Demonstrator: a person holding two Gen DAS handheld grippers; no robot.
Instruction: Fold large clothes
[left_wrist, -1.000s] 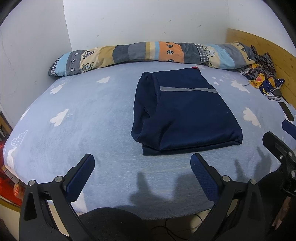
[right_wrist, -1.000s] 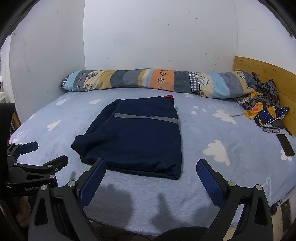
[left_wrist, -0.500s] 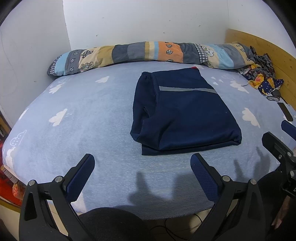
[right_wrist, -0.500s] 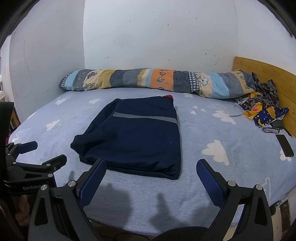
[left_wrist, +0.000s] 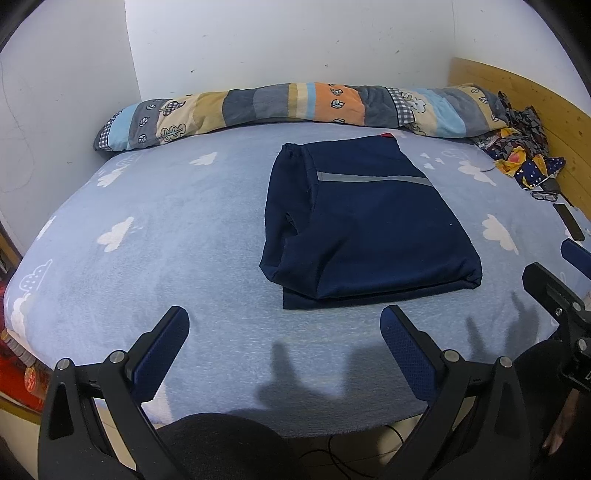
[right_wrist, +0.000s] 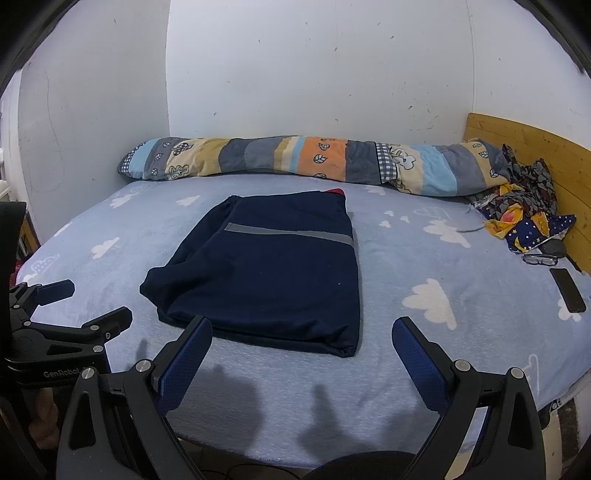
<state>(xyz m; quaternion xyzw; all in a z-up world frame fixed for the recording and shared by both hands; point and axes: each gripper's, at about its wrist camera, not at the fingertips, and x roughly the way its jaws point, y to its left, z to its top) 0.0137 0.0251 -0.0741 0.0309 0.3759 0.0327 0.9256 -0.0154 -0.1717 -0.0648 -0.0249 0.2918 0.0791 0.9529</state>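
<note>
A folded navy garment (left_wrist: 369, 221) with a grey stripe and a red tag lies flat in the middle of the light blue bed (left_wrist: 166, 229); it also shows in the right wrist view (right_wrist: 273, 269). My left gripper (left_wrist: 284, 332) is open and empty, held back over the bed's near edge, short of the garment. My right gripper (right_wrist: 301, 339) is open and empty, just before the garment's near edge. Each gripper shows in the other's view, the right one (left_wrist: 557, 284) at the far right and the left one (right_wrist: 70, 306) at the far left.
A long patchwork bolster (left_wrist: 295, 107) lies along the back wall. A wooden headboard (right_wrist: 532, 155) stands at the right, with a pile of patterned cloth (right_wrist: 524, 210), glasses (right_wrist: 541, 259) and a phone (right_wrist: 567, 290) beside it. White walls close the back and left.
Both views have drifted back very slightly from the bed. The garment lies as before and both grippers stay open.
</note>
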